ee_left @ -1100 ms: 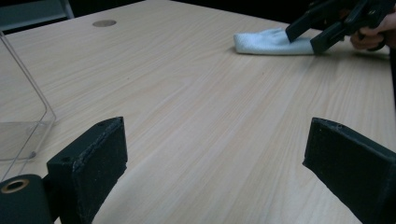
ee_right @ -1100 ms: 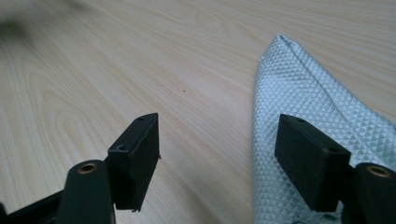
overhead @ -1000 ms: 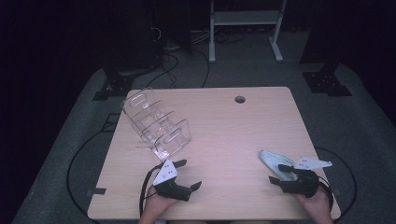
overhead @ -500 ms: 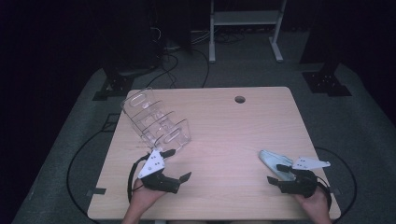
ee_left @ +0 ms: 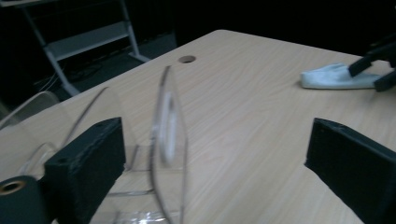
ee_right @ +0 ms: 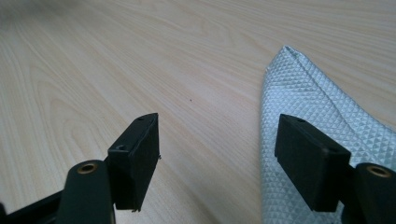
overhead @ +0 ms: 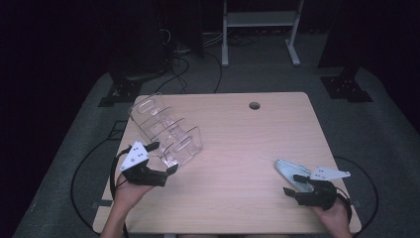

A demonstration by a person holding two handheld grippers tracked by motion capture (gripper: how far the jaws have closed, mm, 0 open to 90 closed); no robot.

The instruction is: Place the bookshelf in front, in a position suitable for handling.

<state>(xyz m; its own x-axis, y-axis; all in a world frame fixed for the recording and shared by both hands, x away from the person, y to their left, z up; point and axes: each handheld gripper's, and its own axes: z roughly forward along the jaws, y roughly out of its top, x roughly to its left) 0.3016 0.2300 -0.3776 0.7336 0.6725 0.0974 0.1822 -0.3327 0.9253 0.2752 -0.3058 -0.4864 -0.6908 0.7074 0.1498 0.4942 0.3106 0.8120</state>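
Note:
A clear acrylic rack (overhead: 166,128) with several dividers stands on the left of the wooden table (overhead: 237,129). My left gripper (overhead: 163,157) is open at the rack's near end. In the left gripper view the rack's front divider (ee_left: 170,140) stands between the wide-apart jaws of that gripper (ee_left: 219,163), closer to the left jaw. A folded pale blue cloth (overhead: 289,171) lies at the near right. My right gripper (overhead: 292,184) is open beside the cloth. In the right gripper view, the right jaw of that gripper (ee_right: 222,158) hangs over the cloth's (ee_right: 317,112) edge and the left jaw over bare wood.
A round cable hole (overhead: 254,105) sits near the table's far edge. Beyond the table are a dark floor with cables (overhead: 188,64) and a white metal stand (overhead: 260,25). In the left gripper view, the cloth (ee_left: 334,77) lies far right with the other gripper (ee_left: 378,65) by it.
My left gripper has moved left and forward along the table's near side, up to the rack's near end. The right gripper and the cloth have stayed put.

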